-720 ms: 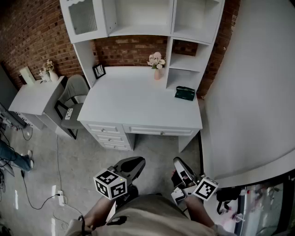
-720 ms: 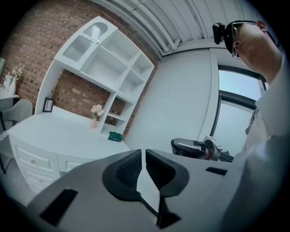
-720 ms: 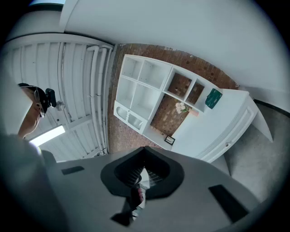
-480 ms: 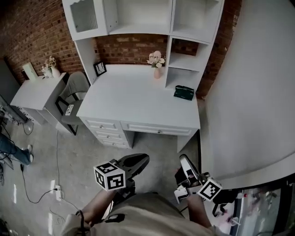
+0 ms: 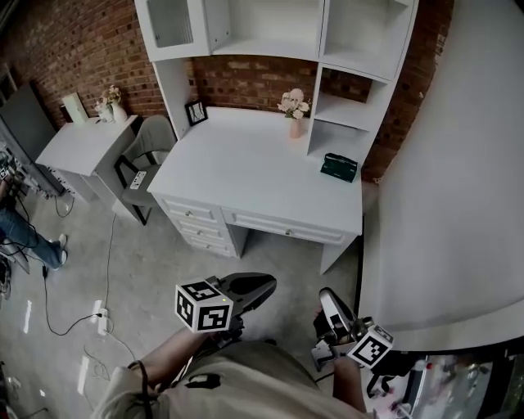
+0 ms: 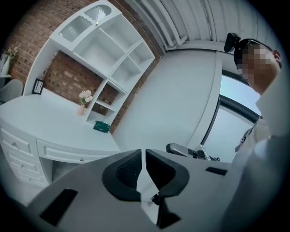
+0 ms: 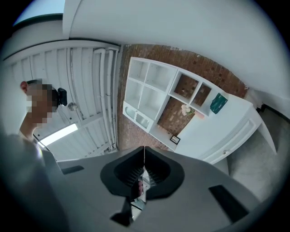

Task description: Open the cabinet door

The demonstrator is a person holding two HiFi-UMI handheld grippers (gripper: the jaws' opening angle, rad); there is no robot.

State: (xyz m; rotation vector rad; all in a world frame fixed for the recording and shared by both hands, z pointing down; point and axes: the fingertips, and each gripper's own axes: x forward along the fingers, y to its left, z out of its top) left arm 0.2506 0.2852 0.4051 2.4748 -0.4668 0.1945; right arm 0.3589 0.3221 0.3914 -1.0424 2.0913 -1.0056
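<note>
White paint covers the whole desk and its shelves, which stand against a red brick wall in the upper half of the head view. The cabinet door is at the upper left of the shelf unit, near the top edge of the frame. It has a see-through pane in it. We cannot tell if it is fully closed.

On the worktop we see a pink vase with flowers near the back, a small picture frame at the back left corner, and a flat green thing near the right end. Drawers sit under the left part of the worktop. A grey chair stands just beside the desk, and a small white side table is further left.

We hold both grippers low, at the bottom of the head view, over the grey floor and well apart from the desk. The left gripper has its jaws together, with only a thin slit between them and nothing in it. The right gripper has its jaws pressed together too, and it holds nothing. Neither one touches the cabinet door.

A cable and plug strip lie on the floor at the lower left.
</note>
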